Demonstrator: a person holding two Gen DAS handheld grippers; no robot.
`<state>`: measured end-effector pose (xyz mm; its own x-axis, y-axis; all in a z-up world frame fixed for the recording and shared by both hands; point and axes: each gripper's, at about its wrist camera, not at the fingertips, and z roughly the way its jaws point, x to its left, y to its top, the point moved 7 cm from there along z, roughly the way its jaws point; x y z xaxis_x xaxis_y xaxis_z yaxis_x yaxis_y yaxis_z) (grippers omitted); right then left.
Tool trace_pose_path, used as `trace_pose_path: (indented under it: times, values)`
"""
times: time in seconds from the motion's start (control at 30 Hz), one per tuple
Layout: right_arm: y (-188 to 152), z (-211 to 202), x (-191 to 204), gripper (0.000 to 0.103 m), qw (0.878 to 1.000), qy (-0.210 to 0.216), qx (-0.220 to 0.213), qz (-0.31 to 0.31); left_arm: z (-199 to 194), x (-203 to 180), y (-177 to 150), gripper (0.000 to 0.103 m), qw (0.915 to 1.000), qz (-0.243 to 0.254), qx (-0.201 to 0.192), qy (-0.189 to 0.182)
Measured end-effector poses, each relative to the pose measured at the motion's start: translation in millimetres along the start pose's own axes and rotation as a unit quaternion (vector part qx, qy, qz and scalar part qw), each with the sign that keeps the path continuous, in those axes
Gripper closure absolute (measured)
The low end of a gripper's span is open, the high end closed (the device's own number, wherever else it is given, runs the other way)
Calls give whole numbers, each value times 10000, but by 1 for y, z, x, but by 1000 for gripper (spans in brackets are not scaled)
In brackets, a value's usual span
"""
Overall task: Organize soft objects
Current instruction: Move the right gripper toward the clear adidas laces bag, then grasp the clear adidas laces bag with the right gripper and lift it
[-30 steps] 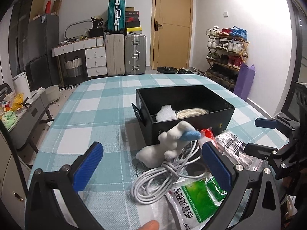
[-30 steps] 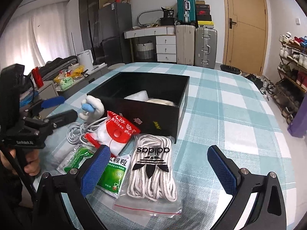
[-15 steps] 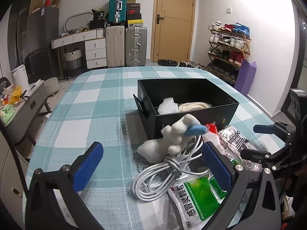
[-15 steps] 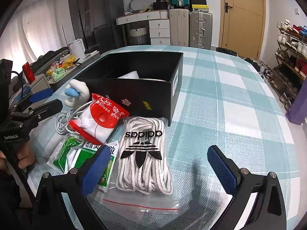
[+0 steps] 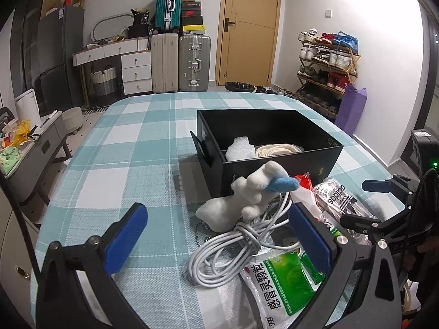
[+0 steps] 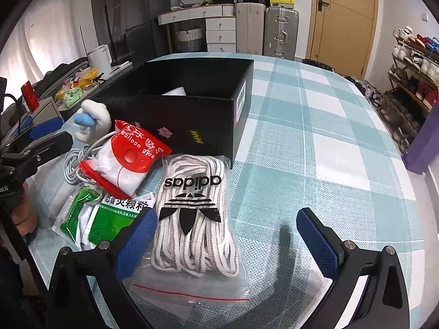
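A black box (image 5: 277, 164) (image 6: 192, 120) stands on the checked table and holds bubble wrap (image 5: 238, 152) and a coiled cream rope (image 5: 277, 149). In front of it lie a white plush toy with a blue nose (image 5: 247, 194) (image 6: 90, 118), a coiled white cable (image 5: 233, 249), a red balloon-glue bag (image 6: 126, 159), green medicine packets (image 5: 282, 279) (image 6: 107, 216) and a bag of adidas laces (image 6: 192, 213). My left gripper (image 5: 216, 238) is open, just short of the plush and cable. My right gripper (image 6: 227, 235) is open over the laces bag.
The table (image 5: 123, 148) has a teal and white checked cloth, with its right edge near a shoe rack (image 5: 326, 68) and a purple bag (image 5: 352, 109). Suitcases (image 5: 181, 60) and drawers stand by the far wall. A low side table (image 5: 24, 148) is at the left.
Both grippers have drawn closer to the pile and tilted down. The laces bag now lies between the right gripper's fingers. Both stay open; nothing was picked up.
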<state>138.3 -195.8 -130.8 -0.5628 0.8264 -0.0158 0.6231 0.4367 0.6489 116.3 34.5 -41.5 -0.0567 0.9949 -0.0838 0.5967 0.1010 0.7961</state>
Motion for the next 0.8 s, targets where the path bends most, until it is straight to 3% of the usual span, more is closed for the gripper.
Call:
trace_pose_path:
  times: [0.67, 0.73, 0.8]
  values:
    - [-3, 4, 11, 2, 9983, -173, 121, -535, 2, 0, -4, 0, 10000, -2, 44, 5]
    - [-3, 4, 12, 5, 9982, -152, 119, -563, 2, 0, -4, 0, 10000, 8, 50, -10]
    - [-3, 5, 13, 17, 9982, -103, 115, -581, 3, 0, -4, 0, 10000, 15, 64, -5]
